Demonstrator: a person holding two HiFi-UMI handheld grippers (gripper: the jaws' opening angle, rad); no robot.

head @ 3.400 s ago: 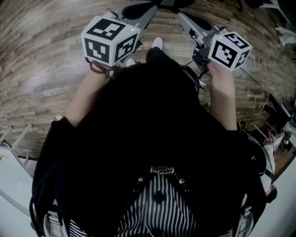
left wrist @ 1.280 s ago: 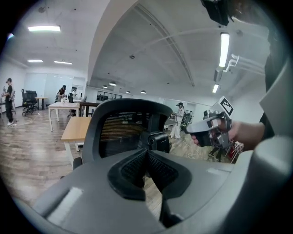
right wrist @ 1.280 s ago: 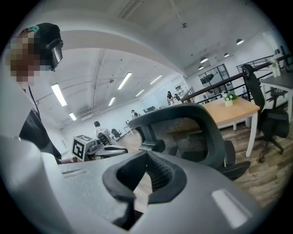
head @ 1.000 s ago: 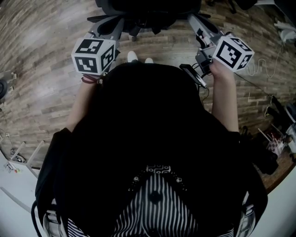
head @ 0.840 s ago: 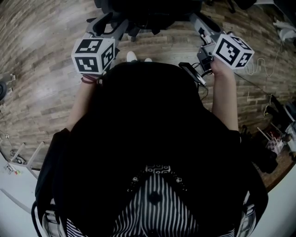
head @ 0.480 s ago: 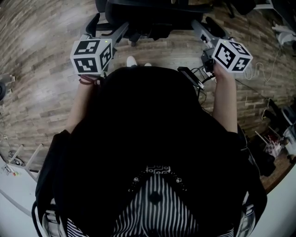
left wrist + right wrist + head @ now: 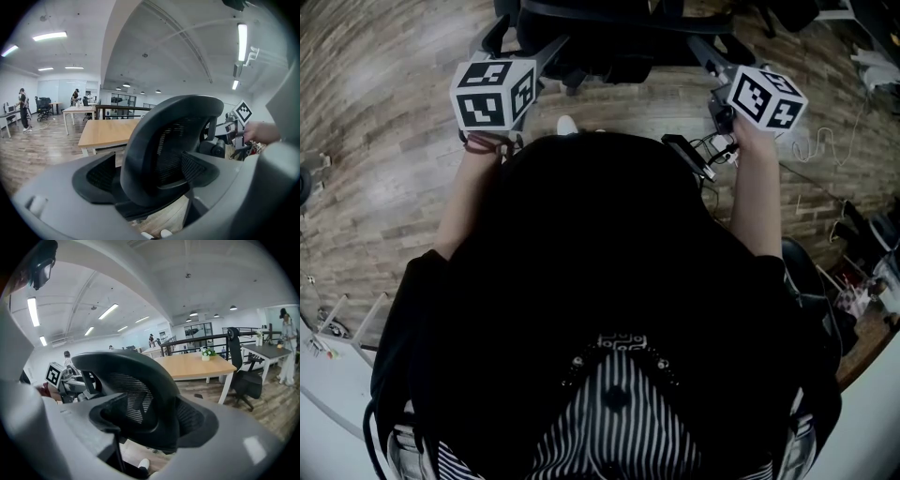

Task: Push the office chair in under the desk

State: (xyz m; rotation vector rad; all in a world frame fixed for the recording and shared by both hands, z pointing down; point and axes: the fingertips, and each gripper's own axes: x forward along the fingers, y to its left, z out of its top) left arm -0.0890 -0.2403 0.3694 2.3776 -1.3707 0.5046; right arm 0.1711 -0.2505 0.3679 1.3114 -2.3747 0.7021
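Office chair [image 7: 168, 136] back between opening jaws, left gripper [image 7: 154, 185], right gripper [image 7: 154, 425]

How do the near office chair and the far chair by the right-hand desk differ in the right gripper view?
The near office chair fills the view, seen from behind; the far chair looks small, side-on. The near one shows mesh; the far one's material is unclear. Both are dark.
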